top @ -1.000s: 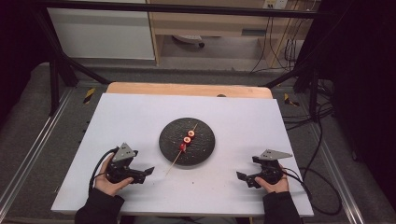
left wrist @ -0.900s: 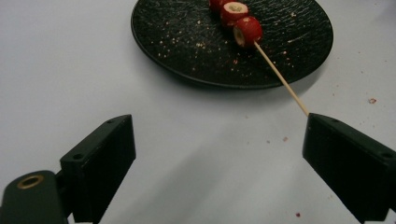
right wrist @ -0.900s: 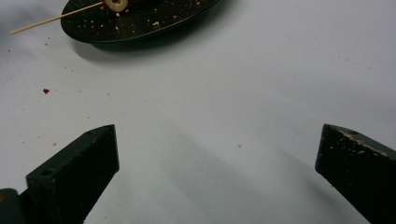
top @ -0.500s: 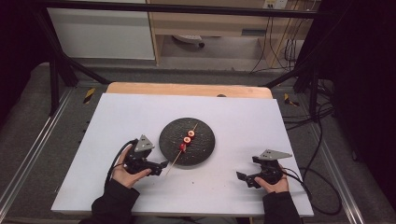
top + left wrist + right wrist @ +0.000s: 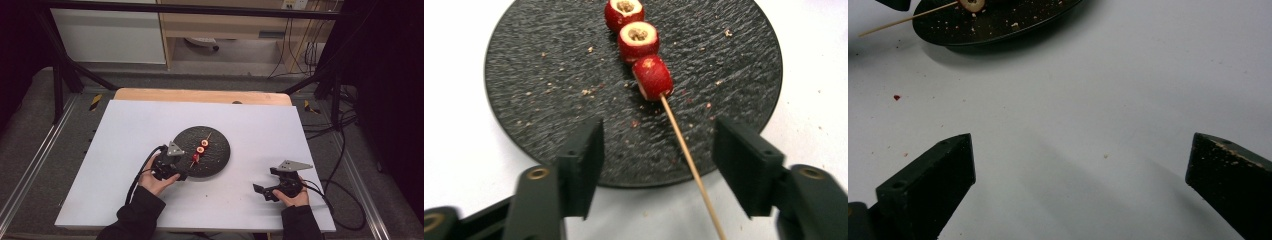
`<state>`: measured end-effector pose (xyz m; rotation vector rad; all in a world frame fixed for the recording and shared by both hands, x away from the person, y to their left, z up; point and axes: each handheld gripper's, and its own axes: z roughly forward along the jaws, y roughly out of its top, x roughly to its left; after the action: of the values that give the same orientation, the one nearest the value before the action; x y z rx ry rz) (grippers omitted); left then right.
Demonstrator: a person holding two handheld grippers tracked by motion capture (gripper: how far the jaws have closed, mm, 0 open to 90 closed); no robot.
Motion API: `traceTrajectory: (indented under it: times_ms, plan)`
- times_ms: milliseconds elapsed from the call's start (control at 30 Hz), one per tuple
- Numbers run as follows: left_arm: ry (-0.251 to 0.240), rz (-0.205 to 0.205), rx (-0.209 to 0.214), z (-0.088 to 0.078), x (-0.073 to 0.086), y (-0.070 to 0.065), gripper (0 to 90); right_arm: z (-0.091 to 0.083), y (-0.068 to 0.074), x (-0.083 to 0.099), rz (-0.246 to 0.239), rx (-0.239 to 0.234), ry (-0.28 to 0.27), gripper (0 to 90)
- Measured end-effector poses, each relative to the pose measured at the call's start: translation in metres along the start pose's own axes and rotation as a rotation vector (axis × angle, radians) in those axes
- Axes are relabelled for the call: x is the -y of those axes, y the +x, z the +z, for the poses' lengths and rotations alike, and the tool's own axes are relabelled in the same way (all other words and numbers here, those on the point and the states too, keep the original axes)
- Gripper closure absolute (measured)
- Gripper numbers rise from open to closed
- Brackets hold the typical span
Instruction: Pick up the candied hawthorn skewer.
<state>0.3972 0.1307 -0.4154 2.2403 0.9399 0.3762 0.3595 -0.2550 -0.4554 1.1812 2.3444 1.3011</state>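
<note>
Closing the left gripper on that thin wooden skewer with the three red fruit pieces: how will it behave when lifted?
The thin wooden skewer looks slender, so it may flex or slip between the pads. Its three red fruit pieces sit at the far end, so it will probably droop that way. Being round, it could roll on the dark round plate.

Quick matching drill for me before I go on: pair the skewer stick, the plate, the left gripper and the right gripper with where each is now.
1. stick
2. plate
3. left gripper
4. right gripper

a. over bare table, away from the food
b. at the plate's near edge
c. between open fingers, untouched
d. mid-table, under the fruit

Pairs: 1-c, 2-d, 3-b, 4-a
</note>
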Motion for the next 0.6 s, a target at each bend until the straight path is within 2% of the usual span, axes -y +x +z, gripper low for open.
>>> traceTrajectory:
  times_ms: [33, 167, 200, 300, 333, 600]
  plan:
    - [0.007, -0.002, -0.004, 0.002, -0.001, -0.001, 40.7, 0.0, 0.0, 0.0, 0.0, 0.0, 0.0, 0.6]
    - [0.024, -0.016, -0.022, 0.01, -0.006, -0.007, 49.8, 0.0, 0.0, 0.0, -0.001, -0.002, 0.0, 0.6]
    - [0.028, -0.019, -0.027, 0.011, -0.007, -0.008, 54.4, 0.0, 0.0, 0.0, 0.003, -0.003, 0.001, 0.6]
    - [0.047, -0.029, -0.031, 0.016, -0.009, -0.01, 58.7, 0.0, 0.0, 0.0, 0.002, -0.003, -0.002, 0.6]
    - [0.056, -0.03, -0.032, 0.017, -0.01, -0.01, 63.0, 0.0, 0.0, 0.0, 0.001, -0.003, -0.002, 0.6]
    - [0.097, -0.036, -0.035, 0.023, -0.013, -0.011, 74.2, 0.0, 0.0, 0.0, 0.001, -0.005, -0.003, 0.5]
